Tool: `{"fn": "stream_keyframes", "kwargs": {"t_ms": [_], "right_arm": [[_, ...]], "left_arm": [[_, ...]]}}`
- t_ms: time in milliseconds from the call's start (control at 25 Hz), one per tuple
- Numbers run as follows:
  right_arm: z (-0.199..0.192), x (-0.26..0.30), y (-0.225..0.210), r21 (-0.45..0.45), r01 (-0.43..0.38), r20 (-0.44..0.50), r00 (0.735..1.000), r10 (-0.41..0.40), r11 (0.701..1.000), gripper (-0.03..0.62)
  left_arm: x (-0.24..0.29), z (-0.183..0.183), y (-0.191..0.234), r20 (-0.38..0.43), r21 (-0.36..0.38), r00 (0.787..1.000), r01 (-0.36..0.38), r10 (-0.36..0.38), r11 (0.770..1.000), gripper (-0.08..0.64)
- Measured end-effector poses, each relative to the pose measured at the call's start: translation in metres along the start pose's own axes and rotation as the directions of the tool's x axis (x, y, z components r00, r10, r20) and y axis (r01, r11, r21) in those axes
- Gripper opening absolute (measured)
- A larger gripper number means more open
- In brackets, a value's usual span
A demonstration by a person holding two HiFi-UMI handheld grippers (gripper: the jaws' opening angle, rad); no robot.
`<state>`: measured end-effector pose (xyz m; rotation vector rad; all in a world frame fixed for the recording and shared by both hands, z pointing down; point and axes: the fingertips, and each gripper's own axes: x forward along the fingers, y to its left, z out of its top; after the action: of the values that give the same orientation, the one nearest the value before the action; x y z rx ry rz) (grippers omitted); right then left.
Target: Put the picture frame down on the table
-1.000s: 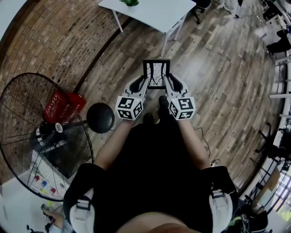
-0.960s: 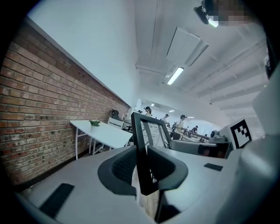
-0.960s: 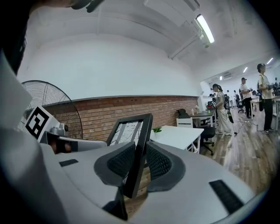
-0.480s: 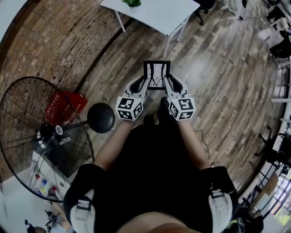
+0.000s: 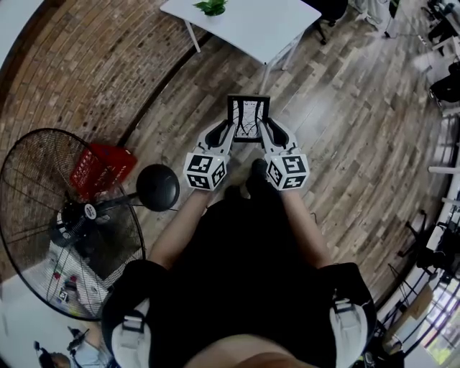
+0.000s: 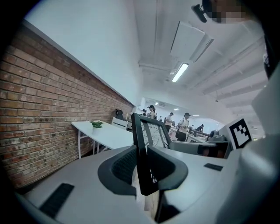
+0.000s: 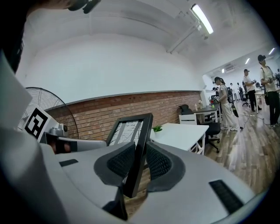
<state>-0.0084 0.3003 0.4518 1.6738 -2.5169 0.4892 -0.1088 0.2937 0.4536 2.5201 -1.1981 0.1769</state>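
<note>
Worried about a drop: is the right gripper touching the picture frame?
Touching. In the right gripper view, the right gripper clamps the picture frame by its side rail.

- Picture frame: smooth, matt black moulding; the pane inside has a faint sheen.
- Left gripper and right gripper: smooth white plastic shells, with black pads in a fine mesh texture.
- Floor, at two o'clock: wood planks, lightly glossy.
- Wall, at ten o'clock: rough red brick.
- Table, at twelve o'clock: smooth white top.
- Fan, at nine o'clock: black metal wire guard.
</note>
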Motion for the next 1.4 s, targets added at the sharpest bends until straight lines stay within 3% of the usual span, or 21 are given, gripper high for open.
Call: {"fn": "stream_keyframes", "kwargs": {"t_ms": [400, 1400], "right_arm": [[0.015, 0.03, -0.046, -0.009, -0.059, -0.032, 0.998, 0.059, 0.998, 0.078], [0.045, 0.085, -0.116, -0.023, -0.178, -0.036, 0.983, 0.178, 0.984, 0.078]], "left_arm": [[0.05, 0.009, 0.001, 0.001, -0.043, 0.998, -0.059, 0.059, 0.997, 0.086], [0.132, 0.032, 0.008, 0.028, -0.062, 0.984, -0.176, 0.178, 0.982, 0.086]]}}
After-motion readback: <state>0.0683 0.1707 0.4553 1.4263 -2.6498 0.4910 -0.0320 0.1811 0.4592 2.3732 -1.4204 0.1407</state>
